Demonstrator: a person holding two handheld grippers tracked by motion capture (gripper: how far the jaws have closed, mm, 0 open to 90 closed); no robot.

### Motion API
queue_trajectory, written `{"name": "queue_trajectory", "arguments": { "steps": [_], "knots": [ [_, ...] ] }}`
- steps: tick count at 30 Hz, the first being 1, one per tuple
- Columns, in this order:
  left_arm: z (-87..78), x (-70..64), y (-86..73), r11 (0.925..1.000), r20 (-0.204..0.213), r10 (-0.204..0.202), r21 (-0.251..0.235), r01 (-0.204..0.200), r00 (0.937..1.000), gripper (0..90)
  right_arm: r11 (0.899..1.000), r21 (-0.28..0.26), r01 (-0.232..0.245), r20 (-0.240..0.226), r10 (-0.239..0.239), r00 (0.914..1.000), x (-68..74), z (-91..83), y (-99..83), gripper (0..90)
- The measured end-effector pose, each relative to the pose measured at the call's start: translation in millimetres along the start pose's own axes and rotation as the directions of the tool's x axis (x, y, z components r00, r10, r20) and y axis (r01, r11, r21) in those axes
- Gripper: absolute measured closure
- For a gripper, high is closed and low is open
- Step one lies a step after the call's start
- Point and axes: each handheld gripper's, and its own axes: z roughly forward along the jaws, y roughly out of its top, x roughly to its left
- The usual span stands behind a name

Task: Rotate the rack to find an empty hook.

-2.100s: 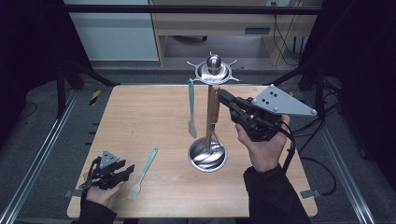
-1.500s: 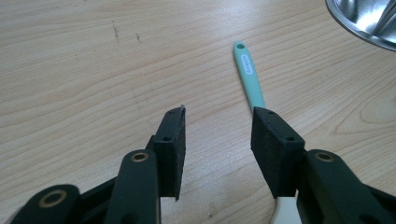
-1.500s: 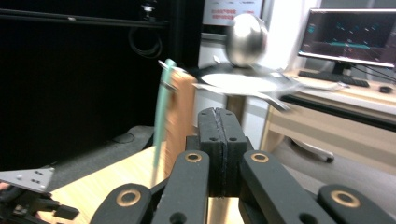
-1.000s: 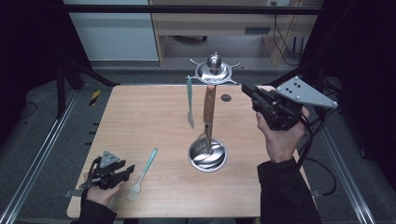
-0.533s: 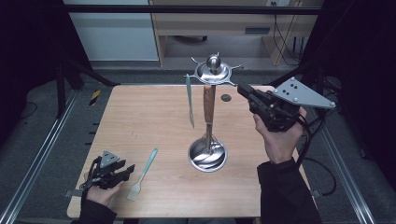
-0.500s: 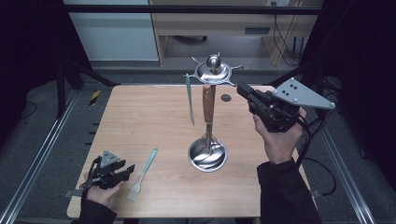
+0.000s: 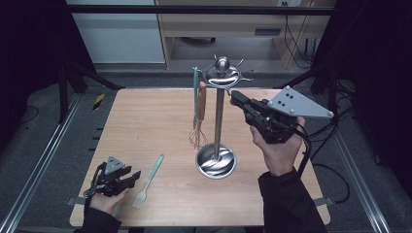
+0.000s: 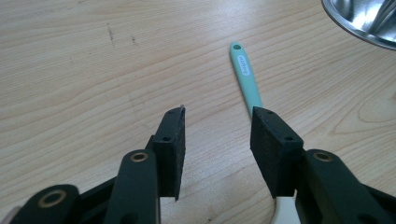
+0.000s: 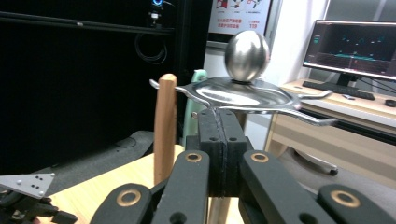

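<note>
A: Where are we? Wood-handled wire whisk (image 7: 199,114) hangs on steel hook stand (image 7: 218,121); right gripper (image 7: 238,99) beside it, jaws together, empty.

B: Next: left gripper (image 8: 217,135), jaws apart, takes mint silicone brush (image 8: 244,74) lying just ahead on table.

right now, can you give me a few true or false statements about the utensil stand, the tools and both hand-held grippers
1. The wooden-handled whisk hangs from the utensil stand. True.
2. The right hand-held gripper has its jaws wide apart. False: they are pressed together, holding nothing.
3. The teal brush lies flat on the table. True.
4. The left hand-held gripper grips the teal brush. False: its jaws are open, the brush lying beside it.
5. A teal utensil hangs behind the whisk. True.
</note>
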Motion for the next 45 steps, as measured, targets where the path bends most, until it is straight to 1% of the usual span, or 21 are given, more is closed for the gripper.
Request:
{"name": "queue_trajectory", "arguments": {
  "steps": [4, 6, 12, 13, 14, 20, 26, 30, 32, 35, 37, 41, 45],
  "knots": [
    [-0.6, -0.6, -0.1, 0.9999, 0.005, 0.004, -0.014, -0.004, 1.0000, 57.4, 1.000, 0.000, 0.010, -0.016, -0.010, 0.9998, 5.3, 3.9, 1.1, 90.0],
    [-0.6, -0.3, -0.4, 0.9997, -0.002, 0.008, -0.023, -0.008, 1.0000, 57.5, 1.000, 0.000, 0.012, -0.020, -0.012, 0.9997, 7.7, 5.7, 1.8, 90.0],
    [0.5, 1.2, -1.4, 0.9999, -0.012, 0.001, -0.015, -0.001, 0.9999, 57.1, 1.000, 0.001, 0.015, -0.034, -0.015, 0.9993, 12.8, 12.0, 2.9, 90.0],
    [0.4, 1.2, -1.6, 0.9998, -0.007, -0.003, -0.019, 0.003, 1.0000, 56.8, 1.000, 0.002, 0.016, -0.036, -0.016, 0.9992, 13.4, 12.9, 2.8, 90.0],
    [0.3, 1.4, -1.7, 0.9996, -0.009, 0.001, -0.030, -0.001, 1.0000, 56.8, 1.000, 0.002, 0.015, -0.037, -0.015, 0.9992, 14.1, 13.8, 2.8, 90.0],
    [0.4, 1.1, -1.8, 0.9995, -0.019, 0.014, -0.027, -0.014, 0.9997, 56.0, 1.000, 0.006, 0.017, -0.045, -0.016, 0.9988, 18.4, 19.1, 3.6, 90.0],
    [0.9, 1.4, -2.2, 0.9996, -0.014, 0.011, -0.027, -0.011, 0.9998, 54.5, 1.000, 0.012, 0.015, -0.046, -0.014, 0.9988, 21.2, 24.9, 4.9, 90.0],
    [0.2, 1.8, -2.0, 0.9998, -0.014, 0.003, -0.022, -0.003, 0.9999, 53.8, 1.000, 0.015, 0.017, -0.046, -0.016, 0.9988, 22.2, 27.0, 5.3, 90.0],
    [0.2, 1.8, -2.0, 0.9998, -0.011, -0.008, -0.020, 0.008, 0.9999, 53.6, 1.000, 0.017, 0.016, -0.045, -0.015, 0.9989, 21.6, 26.0, 4.2, 90.0],
    [0.0, 1.4, -1.4, 0.9998, -0.006, -0.016, -0.014, 0.016, 0.9999, 53.6, 1.000, 0.022, 0.013, -0.042, -0.012, 0.9990, 19.6, 21.9, -1.6, 90.0],
    [0.0, 0.9, -0.9, 0.9998, -0.005, -0.015, -0.009, 0.015, 0.9999, 53.4, 0.999, 0.034, 0.007, -0.039, -0.006, 0.9992, 16.9, 18.9, -9.4, 90.0],
    [0.4, 0.5, -0.3, 0.9997, -0.002, -0.023, -0.005, 0.023, 0.9997, 52.4, 0.997, 0.079, -0.023, -0.017, 0.025, 0.9996, 7.9, 13.5, -34.3, 85.9],
    [-0.3, 0.3, 0.5, 0.9996, 0.003, -0.027, -0.009, 0.027, 0.9996, 51.7, 0.988, 0.145, -0.062, 0.024, 0.059, 0.9980, -4.5, 9.2, -68.7, 79.0]
  ]
}}
